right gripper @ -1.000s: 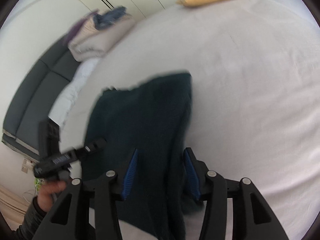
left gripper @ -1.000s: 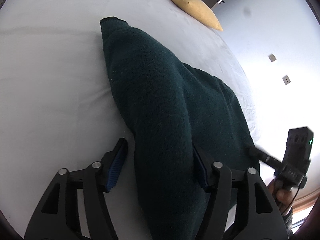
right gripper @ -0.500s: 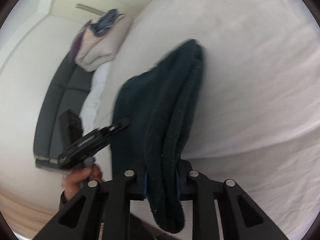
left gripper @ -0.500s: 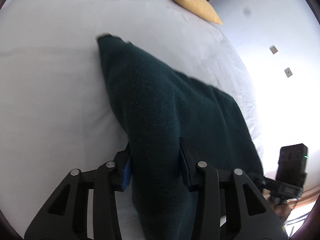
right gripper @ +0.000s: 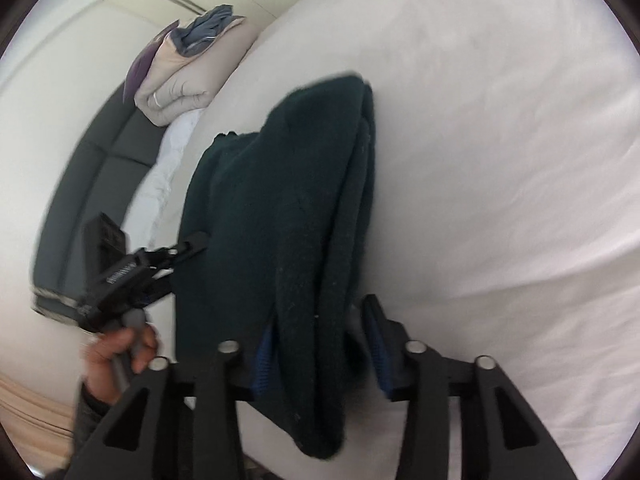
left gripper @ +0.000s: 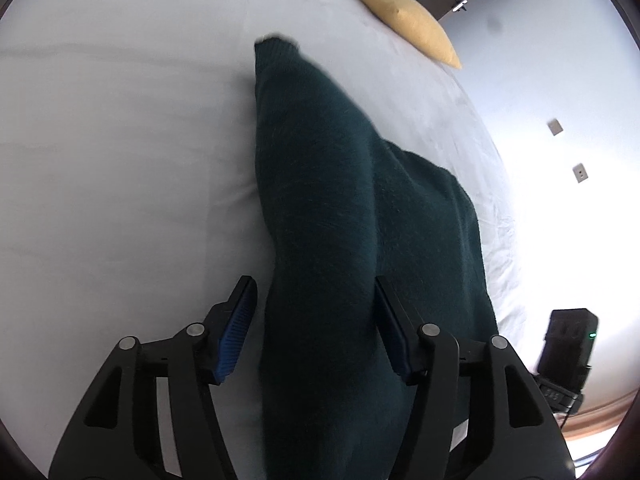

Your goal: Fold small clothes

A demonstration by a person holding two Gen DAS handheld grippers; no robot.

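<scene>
A dark green knitted garment [left gripper: 340,220] lies folded over on the white bed [left gripper: 120,140]. My left gripper [left gripper: 312,312] is open, its fingers spread on both sides of the garment's near edge without clamping it. In the right wrist view the same garment [right gripper: 292,208] runs between the fingers of my right gripper [right gripper: 320,344], which is also open, with gaps beside the cloth. The left gripper [right gripper: 120,272], held by a hand, shows at the garment's left edge. The right gripper's body [left gripper: 568,344] shows at the lower right of the left wrist view.
A yellow pillow [left gripper: 404,28] lies at the far end of the bed. A pile of folded bedding and clothes [right gripper: 180,68] sits on a dark sofa [right gripper: 84,184] left of the bed. White wardrobe doors stand behind. A white wall with sockets [left gripper: 580,172] is on the right.
Both grippers closed on the garment's near edge, carried it over, and have now opened again. The garment has settled folded on the bed.
</scene>
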